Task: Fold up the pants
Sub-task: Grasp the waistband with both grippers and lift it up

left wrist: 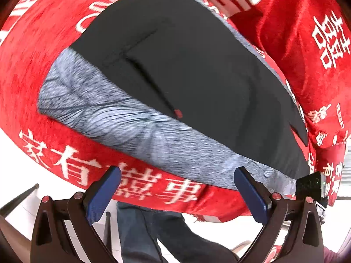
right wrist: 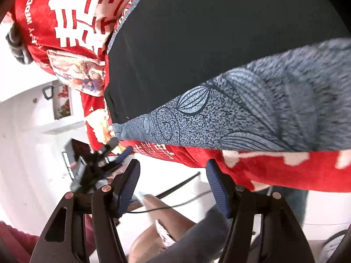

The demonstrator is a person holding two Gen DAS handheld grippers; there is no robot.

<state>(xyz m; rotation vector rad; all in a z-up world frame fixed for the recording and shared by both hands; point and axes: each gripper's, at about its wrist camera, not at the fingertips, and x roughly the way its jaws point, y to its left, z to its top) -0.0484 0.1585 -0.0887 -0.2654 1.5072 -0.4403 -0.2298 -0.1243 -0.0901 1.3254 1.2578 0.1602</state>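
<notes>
The black pants lie flat on a grey leaf-patterned cloth over a red cloth with white characters. A pocket seam with a small red tag shows on them. My left gripper is open and empty, hovering at the table's near edge, short of the grey cloth. In the right wrist view the pants lie above the grey cloth. My right gripper is open and empty, just off the table edge. The left gripper shows at its left.
The red cloth hangs over the table edge. A person's legs in dark trousers stand below. A printed cushion or bag lies at the table's far left. White floor and thin cables lie beneath.
</notes>
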